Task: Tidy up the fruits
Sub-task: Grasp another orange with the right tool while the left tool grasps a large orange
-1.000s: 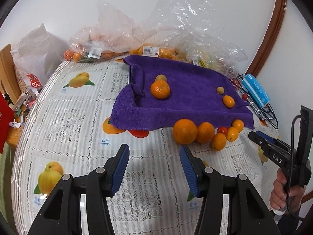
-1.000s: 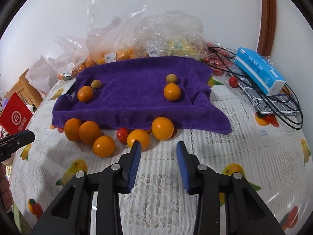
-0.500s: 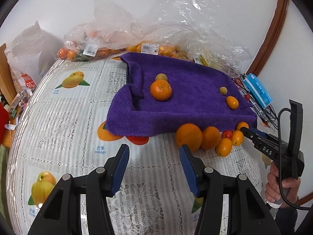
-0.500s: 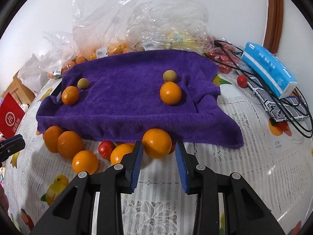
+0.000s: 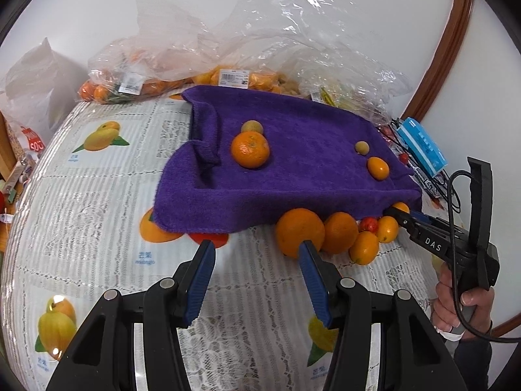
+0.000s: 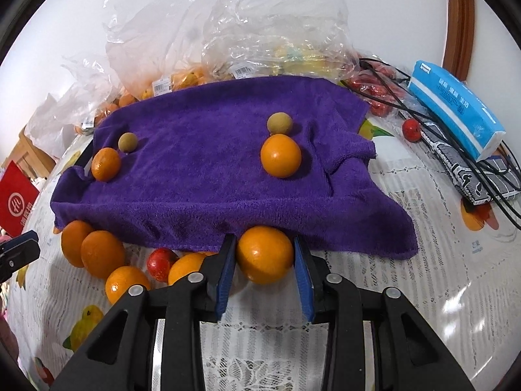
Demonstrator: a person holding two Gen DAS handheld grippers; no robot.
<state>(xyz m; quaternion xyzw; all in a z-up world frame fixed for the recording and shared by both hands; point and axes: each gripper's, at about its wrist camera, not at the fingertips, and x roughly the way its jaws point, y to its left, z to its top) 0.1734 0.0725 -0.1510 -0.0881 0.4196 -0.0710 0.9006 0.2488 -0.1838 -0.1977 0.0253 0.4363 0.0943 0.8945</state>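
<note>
A purple towel [image 6: 211, 176] lies on the table with two oranges and two small brown fruits on it. A row of oranges and a red fruit [image 6: 161, 263] lies along its near edge. My right gripper [image 6: 264, 254] is open, its jaws on either side of an orange [image 6: 264, 255] at the towel's edge, still a little apart from it. It also shows in the left wrist view [image 5: 402, 216]. My left gripper [image 5: 257, 252] is open and empty above the tablecloth, just left of a large orange [image 5: 299, 231].
Clear plastic bags of fruit [image 5: 228, 65] line the back of the table by the wall. A blue tissue pack [image 6: 456, 104], black cables and a small red fruit [image 6: 411, 130] lie at the right. A red card [image 6: 16, 202] stands at the left.
Both grippers have moved forward toward the row of oranges. The right gripper's jaws now straddle the rightmost orange at the towel's edge.
</note>
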